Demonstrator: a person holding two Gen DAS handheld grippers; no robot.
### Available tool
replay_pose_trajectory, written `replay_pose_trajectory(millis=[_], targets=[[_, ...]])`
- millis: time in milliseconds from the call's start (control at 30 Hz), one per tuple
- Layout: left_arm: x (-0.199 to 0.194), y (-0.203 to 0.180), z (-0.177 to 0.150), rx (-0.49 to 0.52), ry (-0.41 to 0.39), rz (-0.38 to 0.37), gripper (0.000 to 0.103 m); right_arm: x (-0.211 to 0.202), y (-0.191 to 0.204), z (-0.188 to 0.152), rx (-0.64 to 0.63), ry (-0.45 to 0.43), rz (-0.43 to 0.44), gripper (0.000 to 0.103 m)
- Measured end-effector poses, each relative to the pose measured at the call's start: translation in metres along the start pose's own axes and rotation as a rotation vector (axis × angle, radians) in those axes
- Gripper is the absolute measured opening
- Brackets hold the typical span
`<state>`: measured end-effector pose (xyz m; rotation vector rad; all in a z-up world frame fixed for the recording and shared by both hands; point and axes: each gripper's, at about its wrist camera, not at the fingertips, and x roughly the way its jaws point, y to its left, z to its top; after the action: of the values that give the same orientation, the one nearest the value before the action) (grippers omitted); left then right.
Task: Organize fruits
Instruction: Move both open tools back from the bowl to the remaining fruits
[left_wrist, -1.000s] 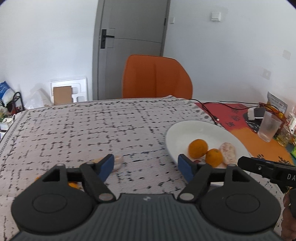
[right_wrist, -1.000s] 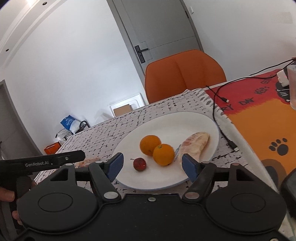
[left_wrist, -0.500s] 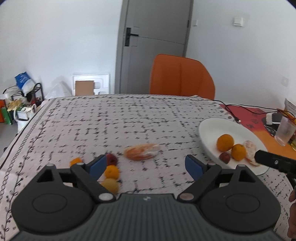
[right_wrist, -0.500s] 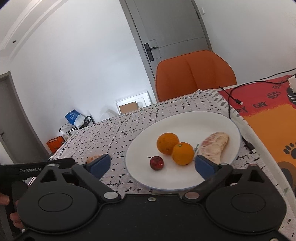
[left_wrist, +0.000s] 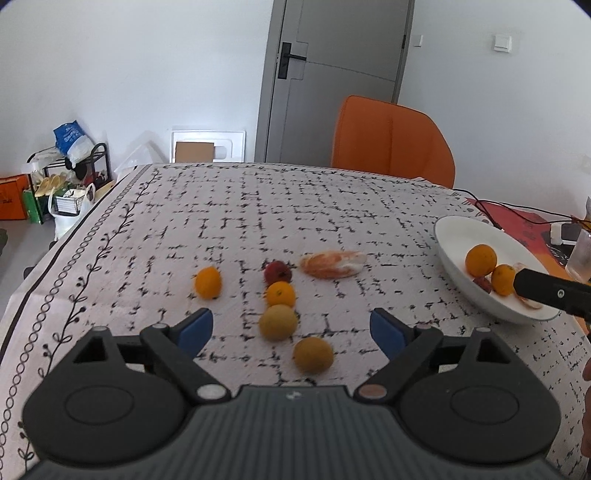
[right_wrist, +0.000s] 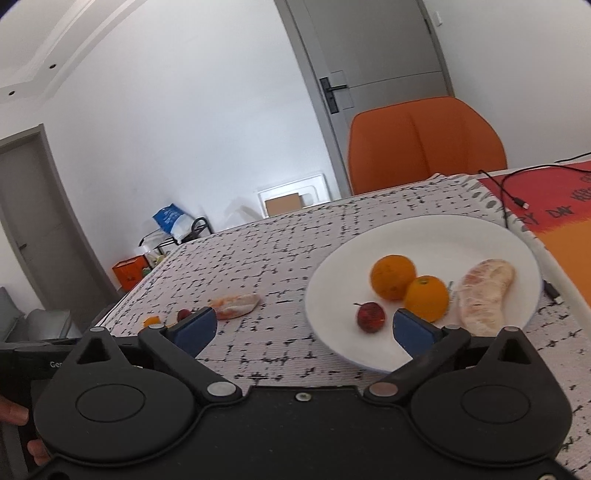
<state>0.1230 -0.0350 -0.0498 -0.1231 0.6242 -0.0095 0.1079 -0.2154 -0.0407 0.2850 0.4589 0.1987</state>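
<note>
Jaws of the left gripper (left_wrist: 291, 328) and right gripper (right_wrist: 302, 326) both stand wide apart, holding nothing. Left view alone shows loose fruit (left_wrist: 277, 321) on the cloth (left_wrist: 332, 206); right view shows the plate (right_wrist: 424, 232) with two oranges (right_wrist: 393, 272), a red fruit (right_wrist: 370, 316) and a peeled piece (right_wrist: 485, 295)

Plate (right_wrist: 436, 236) at the table's (left_wrist: 332, 206) right side holding two oranges (right_wrist: 393, 272), a small fruit (right_wrist: 370, 316) and a peeled segment (right_wrist: 485, 295), loose fruits (left_wrist: 277, 322) clustered left of it, chair (left_wrist: 391, 142) behind the table
</note>
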Motion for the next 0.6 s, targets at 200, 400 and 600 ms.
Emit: replay_pose_trajectory(millis=[200, 400, 600], targets=[[-0.004, 0.018, -0.006, -0.028, 0.008, 0.017, 0.091, 0.007, 0.017, -0.004, -0.030, 0.028, 0.029, 0.102], [-0.007, 0.037, -0.007, -0.061, 0.002, 0.034, 0.091, 0.018, 0.036, -0.007, -0.058, 0.061, 0.060, 0.096], [-0.010, 0.053, -0.008, -0.085, 0.000, 0.051, 0.091, 0.030, 0.052, -0.011, -0.078, 0.103, 0.096, 0.089]])
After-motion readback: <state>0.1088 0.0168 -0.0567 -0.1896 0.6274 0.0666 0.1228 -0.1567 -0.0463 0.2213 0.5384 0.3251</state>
